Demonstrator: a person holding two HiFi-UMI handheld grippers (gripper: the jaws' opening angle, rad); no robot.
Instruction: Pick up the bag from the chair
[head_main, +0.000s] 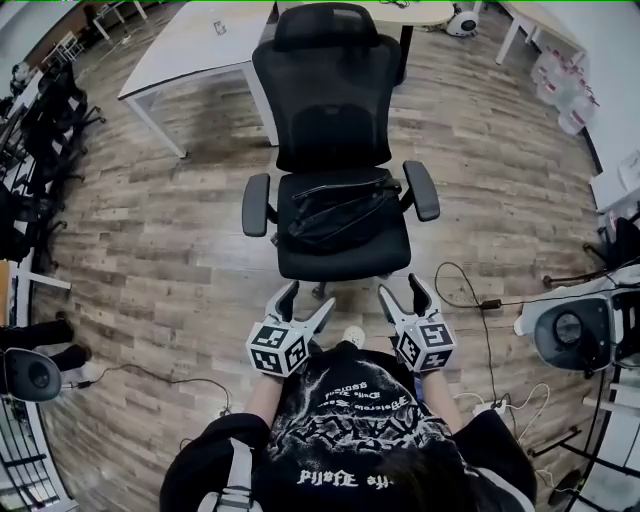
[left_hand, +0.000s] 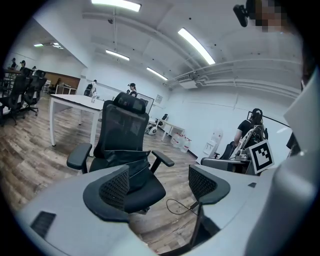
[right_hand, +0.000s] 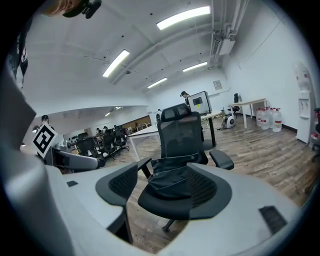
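A black bag (head_main: 338, 208) lies slumped on the seat of a black mesh office chair (head_main: 330, 90), leaning toward the backrest. The bag (left_hand: 131, 161) also shows in the left gripper view, and the bag (right_hand: 170, 181) in the right gripper view. My left gripper (head_main: 304, 302) hovers open just in front of the seat's front left edge, apart from the bag. To its right, my right gripper (head_main: 404, 292) is open too, short of the seat. Nothing sits between either pair of jaws.
A white table (head_main: 200, 45) stands behind the chair on the left. Cables (head_main: 470, 300) trail over the wood floor at right, next to a white machine (head_main: 575, 330). Water bottles (head_main: 565, 85) line the far right wall. Dark chairs (head_main: 45, 120) crowd the left edge.
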